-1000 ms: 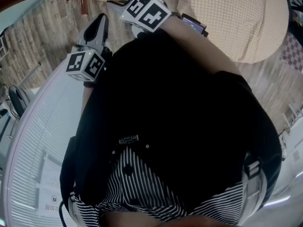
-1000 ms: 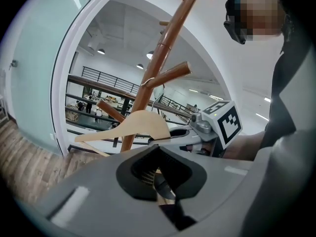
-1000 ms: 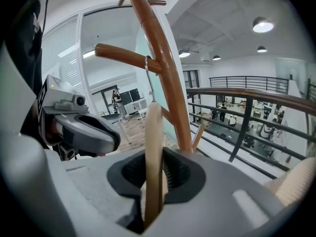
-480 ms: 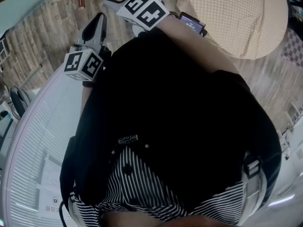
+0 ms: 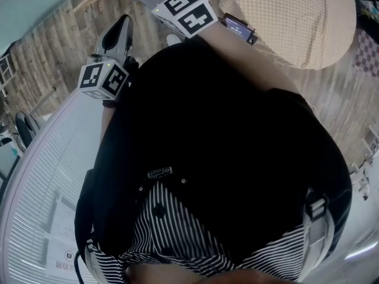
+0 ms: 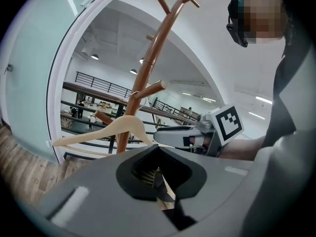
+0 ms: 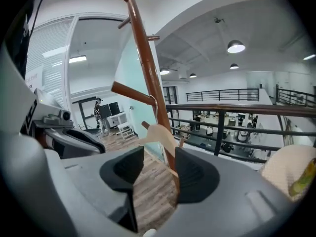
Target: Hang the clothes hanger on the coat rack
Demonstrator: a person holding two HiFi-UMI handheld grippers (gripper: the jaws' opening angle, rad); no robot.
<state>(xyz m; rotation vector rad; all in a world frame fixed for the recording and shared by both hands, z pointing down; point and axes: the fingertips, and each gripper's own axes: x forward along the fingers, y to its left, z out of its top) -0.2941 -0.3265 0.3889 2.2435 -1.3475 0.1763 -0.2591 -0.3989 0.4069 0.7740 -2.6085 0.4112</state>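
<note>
With the hanger [image 6: 116,127] hooked on the coat rack [image 6: 148,73], the right claw [image 7: 159,158] has just been spreading, the hanger's end seemingly loose between its jaws; the left claw [image 6: 157,176] is pressed together.

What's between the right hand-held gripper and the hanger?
Nothing: the right gripper view shows the hanger at the hand-held gripper's jaws, which just opened.
</note>
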